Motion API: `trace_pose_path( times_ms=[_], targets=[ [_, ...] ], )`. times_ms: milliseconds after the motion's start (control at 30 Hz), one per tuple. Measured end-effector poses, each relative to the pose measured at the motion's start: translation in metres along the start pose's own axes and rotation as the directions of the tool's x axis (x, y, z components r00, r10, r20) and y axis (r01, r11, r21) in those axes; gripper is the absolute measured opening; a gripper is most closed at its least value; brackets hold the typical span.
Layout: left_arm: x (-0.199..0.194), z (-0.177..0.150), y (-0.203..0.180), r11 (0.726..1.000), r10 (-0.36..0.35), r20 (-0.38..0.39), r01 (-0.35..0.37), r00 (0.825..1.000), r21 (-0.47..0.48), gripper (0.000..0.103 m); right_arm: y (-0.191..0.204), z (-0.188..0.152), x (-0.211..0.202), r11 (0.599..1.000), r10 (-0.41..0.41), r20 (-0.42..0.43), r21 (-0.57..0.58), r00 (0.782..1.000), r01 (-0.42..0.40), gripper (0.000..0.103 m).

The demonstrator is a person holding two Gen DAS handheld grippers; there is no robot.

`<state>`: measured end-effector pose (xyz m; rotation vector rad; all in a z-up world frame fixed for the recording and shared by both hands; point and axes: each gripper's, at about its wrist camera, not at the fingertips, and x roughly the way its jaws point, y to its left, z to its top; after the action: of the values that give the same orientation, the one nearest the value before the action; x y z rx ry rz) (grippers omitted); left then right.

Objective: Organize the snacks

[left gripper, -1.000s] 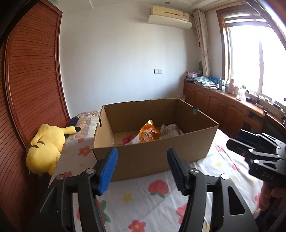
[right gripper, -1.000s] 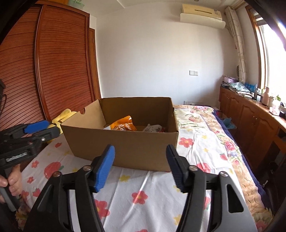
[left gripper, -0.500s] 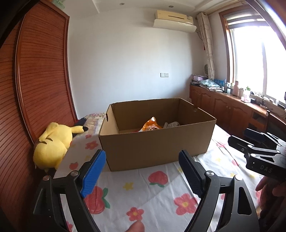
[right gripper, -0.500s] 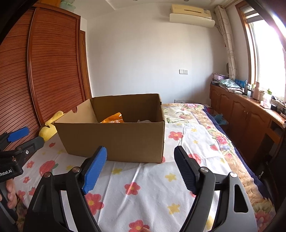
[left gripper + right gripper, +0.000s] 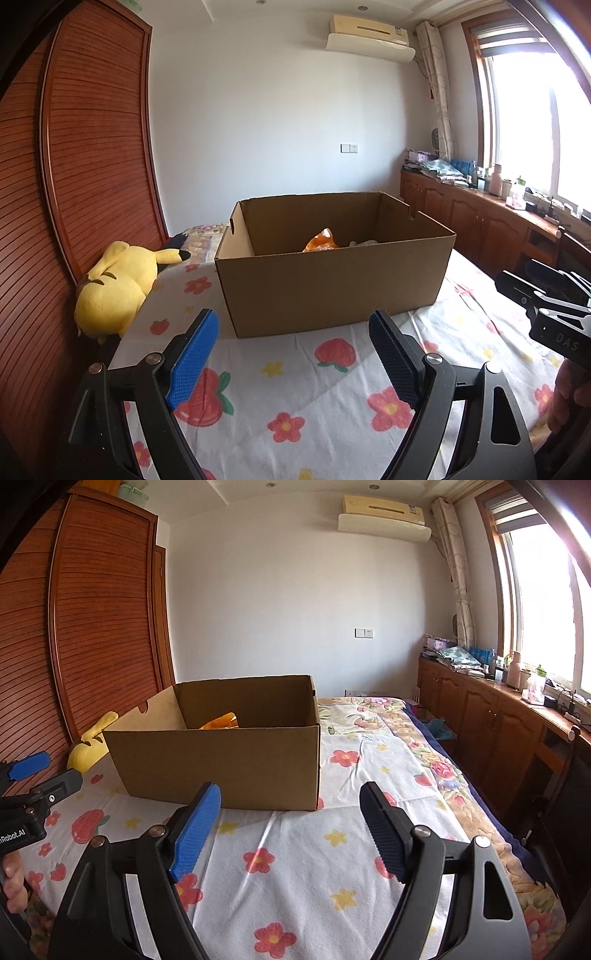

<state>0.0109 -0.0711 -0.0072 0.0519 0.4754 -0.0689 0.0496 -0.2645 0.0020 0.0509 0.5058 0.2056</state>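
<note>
An open cardboard box (image 5: 332, 288) (image 5: 221, 760) stands on the flowered bed sheet. Inside it an orange snack bag (image 5: 323, 242) (image 5: 221, 722) pokes above the near wall, with a pale wrapper (image 5: 364, 243) beside it. My left gripper (image 5: 293, 354) hangs open, short of the box's near wall, nothing between its blue pads. My right gripper (image 5: 290, 825) is open too, short of the box's near right corner, empty. Each gripper shows at the edge of the other's view.
A yellow plush toy (image 5: 118, 280) lies left of the box against the wooden wardrobe (image 5: 74, 184). Wooden cabinets (image 5: 498, 720) with clutter on top run under the window at right. A person's fingers (image 5: 13, 882) hold the left gripper's handle.
Both grippers have opened wider and drawn back a little from the box, so it looks smaller and less of its contents shows over the near wall.
</note>
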Motion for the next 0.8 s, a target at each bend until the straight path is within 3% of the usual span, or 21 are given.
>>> trace_pose_path(
  times_ms=[800],
  targets=[
    [-0.0020, -0.0002, 0.0026, 1.000, 0.004, 0.004, -0.004, 1.000, 0.008, 0.085, 0.0025, -0.0003, -0.0031, 1.000, -0.017, 0.010, -0.011, 1.000, 0.017, 0.079]
  ],
)
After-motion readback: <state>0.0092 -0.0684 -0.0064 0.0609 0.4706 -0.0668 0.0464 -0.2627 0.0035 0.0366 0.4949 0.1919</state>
